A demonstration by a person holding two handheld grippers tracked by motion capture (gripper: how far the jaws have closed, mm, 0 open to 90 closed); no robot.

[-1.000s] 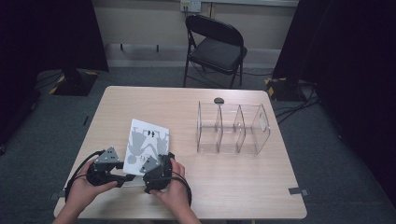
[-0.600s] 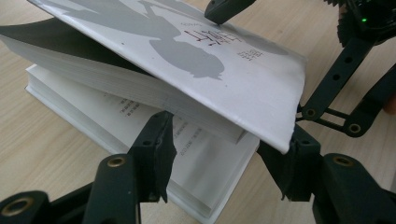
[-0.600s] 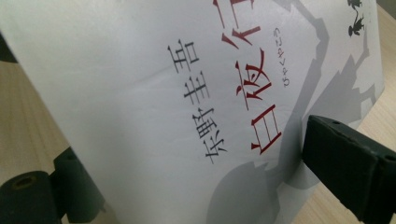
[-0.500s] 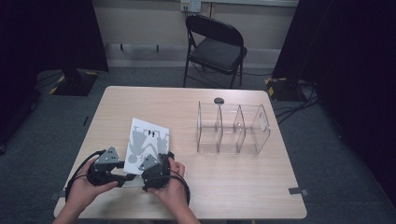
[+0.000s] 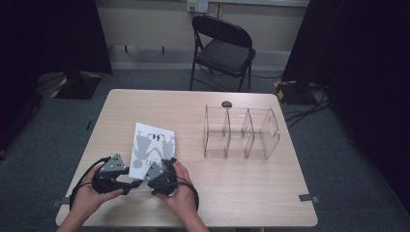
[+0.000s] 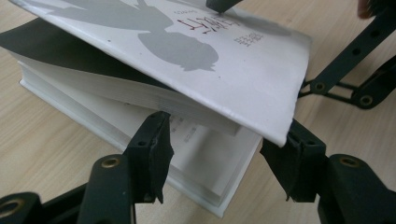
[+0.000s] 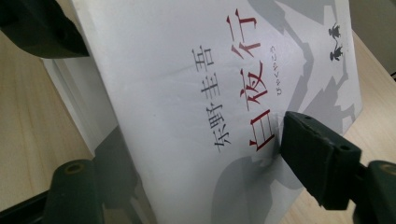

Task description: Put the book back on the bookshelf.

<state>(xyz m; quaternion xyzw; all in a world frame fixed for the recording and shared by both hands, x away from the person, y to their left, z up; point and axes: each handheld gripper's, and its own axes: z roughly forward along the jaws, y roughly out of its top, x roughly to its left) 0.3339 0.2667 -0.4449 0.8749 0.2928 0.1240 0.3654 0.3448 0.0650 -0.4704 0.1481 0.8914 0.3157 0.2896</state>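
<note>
Book (image 5: 152,149) near the desk's front edge: our right gripper (image 7: 187,154) has just been closing, one pad on the lifted cover, seemingly pinching it. Left gripper (image 6: 224,158) stands apart, straddling the pages, so opening is underway.

Both hands sit at the 6 o'clock edge, side by side. The left gripper (image 5: 126,182) points toward 3 o'clock, its jaws just opening, part spread. The right gripper (image 5: 145,180) points toward 10 o'clock, its jaws just closing, one pad (image 7: 317,156) pressing down.
</note>
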